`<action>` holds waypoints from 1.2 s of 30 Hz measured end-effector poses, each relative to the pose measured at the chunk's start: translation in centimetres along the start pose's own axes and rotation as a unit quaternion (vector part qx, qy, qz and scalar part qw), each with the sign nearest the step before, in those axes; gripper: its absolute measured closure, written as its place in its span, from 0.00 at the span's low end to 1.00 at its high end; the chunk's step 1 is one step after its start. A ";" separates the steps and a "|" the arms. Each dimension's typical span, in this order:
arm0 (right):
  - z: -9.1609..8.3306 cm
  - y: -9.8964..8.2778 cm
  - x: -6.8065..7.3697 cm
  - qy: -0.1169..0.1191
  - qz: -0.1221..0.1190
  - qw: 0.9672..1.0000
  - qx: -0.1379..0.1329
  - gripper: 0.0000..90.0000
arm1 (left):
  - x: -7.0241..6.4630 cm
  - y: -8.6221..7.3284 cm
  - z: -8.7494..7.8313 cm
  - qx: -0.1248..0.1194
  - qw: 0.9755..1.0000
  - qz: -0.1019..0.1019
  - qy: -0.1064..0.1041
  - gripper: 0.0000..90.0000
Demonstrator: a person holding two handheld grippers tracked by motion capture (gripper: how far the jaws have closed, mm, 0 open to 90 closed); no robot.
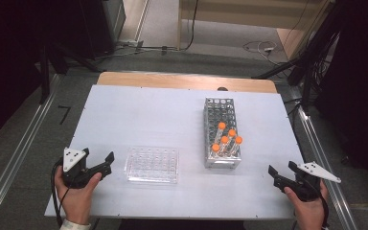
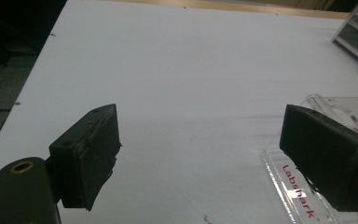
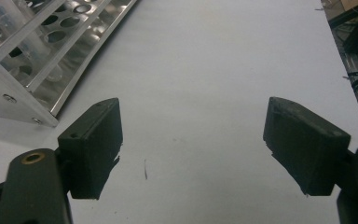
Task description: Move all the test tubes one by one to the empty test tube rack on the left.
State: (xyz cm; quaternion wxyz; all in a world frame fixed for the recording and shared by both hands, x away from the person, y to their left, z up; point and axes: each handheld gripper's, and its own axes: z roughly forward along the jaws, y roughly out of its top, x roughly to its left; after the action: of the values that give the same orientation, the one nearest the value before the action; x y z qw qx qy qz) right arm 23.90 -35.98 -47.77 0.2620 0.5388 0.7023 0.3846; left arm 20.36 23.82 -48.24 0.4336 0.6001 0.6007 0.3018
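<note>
Grippers are held at the lower corners of the high view: the left gripper (image 1: 104,163) at lower left, the right gripper (image 1: 281,174) at lower right, each with its jaws spread and nothing between them. Just right of the left gripper, a clear well plate (image 1: 152,165) is seen flat on the white worktop (image 1: 139,115). Right of centre, a metal rack (image 1: 222,132) is set, with orange-capped tubes (image 1: 226,139) standing at its near end.

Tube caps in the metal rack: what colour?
Orange, on all five tube caps in the metal rack; clearest in the high view.
</note>
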 end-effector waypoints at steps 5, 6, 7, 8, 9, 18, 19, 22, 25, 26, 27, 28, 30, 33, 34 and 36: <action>-0.1 0.2 0.2 0.006 0.001 1.000 -0.006 0.20 | 0.2 0.0 0.0 -0.002 1.000 0.003 0.002 0.14; -0.1 0.2 0.2 0.006 0.001 1.000 -0.006 0.20 | 0.1 0.0 0.0 -0.007 1.000 0.005 -0.003 0.14; 0.0 0.3 0.3 0.007 -0.004 1.000 -0.006 0.20 | 0.0 0.0 0.0 -0.012 1.000 0.011 -0.008 0.14; 0.0 0.3 0.3 0.008 -0.005 1.000 -0.007 0.20 | -0.1 0.0 0.0 -0.013 1.000 0.015 -0.006 0.14; 0.1 0.3 0.4 0.008 -0.003 1.000 -0.006 0.20 | -0.1 0.0 0.0 -0.013 1.000 0.015 -0.006 0.14; 0.2 0.7 0.9 0.025 -0.005 1.000 -0.008 0.21 | 0.1 0.0 0.0 -0.015 1.000 0.014 -0.011 0.14; 0.3 0.8 1.0 0.026 -0.006 1.000 -0.008 0.21 | 0.1 0.0 0.0 -0.015 1.000 0.014 -0.011 0.14; 0.3 0.9 1.3 0.028 -0.010 1.000 -0.009 0.21 | 0.0 0.0 0.0 -0.016 1.000 0.017 -0.009 0.14; 0.4 1.2 1.6 0.029 -0.016 0.999 -0.012 0.21 | 0.0 0.0 0.0 -0.016 1.000 0.017 -0.008 0.14; 0.4 1.3 1.7 0.030 -0.016 0.999 -0.013 0.21 | 0.0 0.0 0.0 -0.016 1.000 0.018 -0.008 0.14; 0.4 1.4 1.8 0.031 -0.017 0.999 -0.014 0.21 | 0.0 0.0 0.0 -0.016 1.000 0.018 -0.008 0.14; 0.4 1.5 1.9 0.033 -0.018 0.999 -0.015 0.21 | 0.1 0.0 0.0 -0.020 1.000 0.017 -0.007 0.14; 0.4 1.6 2.0 0.037 -0.018 0.999 -0.016 0.21 | 0.1 0.1 -0.1 -0.022 1.000 0.017 -0.007 0.14; 0.5 2.0 2.2 0.046 -0.017 0.999 -0.019 0.22 | 0.2 0.1 -0.1 -0.023 1.000 0.016 -0.007 0.14; 0.5 2.1 2.3 0.048 -0.016 0.999 -0.019 0.22 | 0.2 0.1 -0.1 -0.023 1.000 0.015 -0.007 0.14; 0.5 2.3 2.5 0.049 -0.018 0.998 -0.021 0.22 | 0.2 0.1 -0.1 -0.023 1.000 0.015 -0.007 0.14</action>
State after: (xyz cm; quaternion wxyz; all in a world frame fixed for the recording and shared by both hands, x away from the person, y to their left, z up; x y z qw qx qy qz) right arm 24.89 -33.16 -46.04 0.2453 0.5010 0.7157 0.4202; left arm 20.29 24.05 -48.14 0.4467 0.6009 0.5816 0.3180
